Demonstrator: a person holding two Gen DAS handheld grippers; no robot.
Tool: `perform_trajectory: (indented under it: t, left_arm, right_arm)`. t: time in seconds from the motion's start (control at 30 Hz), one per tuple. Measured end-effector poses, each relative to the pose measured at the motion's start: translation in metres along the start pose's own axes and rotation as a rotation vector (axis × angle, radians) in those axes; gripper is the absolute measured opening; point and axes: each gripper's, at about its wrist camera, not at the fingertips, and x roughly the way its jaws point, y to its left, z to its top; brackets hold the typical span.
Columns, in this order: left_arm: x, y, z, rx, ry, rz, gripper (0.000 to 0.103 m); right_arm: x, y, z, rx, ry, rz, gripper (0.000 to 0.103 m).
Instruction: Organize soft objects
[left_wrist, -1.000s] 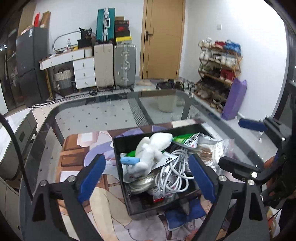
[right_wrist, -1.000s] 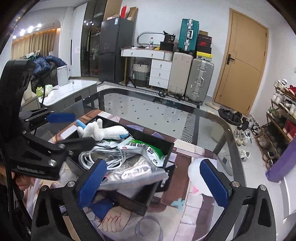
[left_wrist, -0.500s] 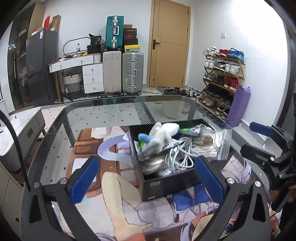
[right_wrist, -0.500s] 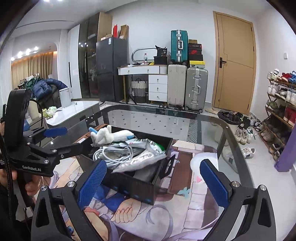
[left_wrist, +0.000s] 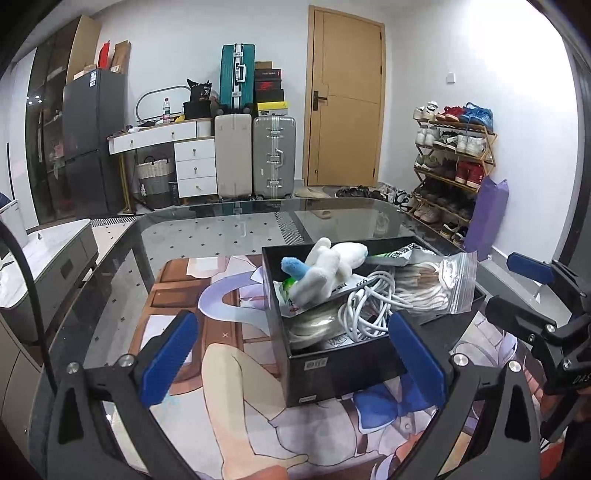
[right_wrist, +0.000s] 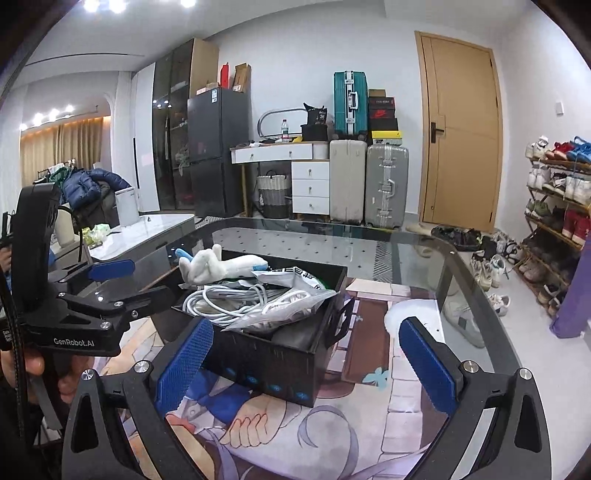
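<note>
A black box stands on a printed mat on the glass table; it also shows in the right wrist view. A white plush toy with blue tips lies on top of its contents, above a coiled white cable, a zip bag and a green and white packet. My left gripper is open and empty, just short of the box's near side. My right gripper is open and empty, level with the box's other side.
The printed mat covers the near part of the glass table. Suitcases, a white drawer unit, a fridge, a door and a shoe rack stand beyond the table. A low white cabinet is at the left.
Both grippers have drawn back and dropped lower, so the views now look across the box from its sides, not down into it. The jaws stay open; the box contents have not moved.
</note>
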Motion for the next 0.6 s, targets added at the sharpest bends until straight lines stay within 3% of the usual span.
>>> perform_trajectory:
  t: [0.23,0.4,0.6]
  left_arm:
    - [0.001,0.005,0.0,-0.028,0.005,0.001,0.103]
    - [-0.005,0.007,-0.001,-0.036,-0.024,-0.002,0.103]
    - [-0.007,0.006,0.0,-0.029,-0.036,-0.001,0.103]
  right_arm:
    - [0.016,-0.01,0.0,0.048,0.073,0.008,0.102]
    - [-0.001,-0.012,-0.001,0.055,-0.018,0.004,0.102]
    - [-0.001,-0.003,0.001,0.014,-0.019,-0.004,0.102]
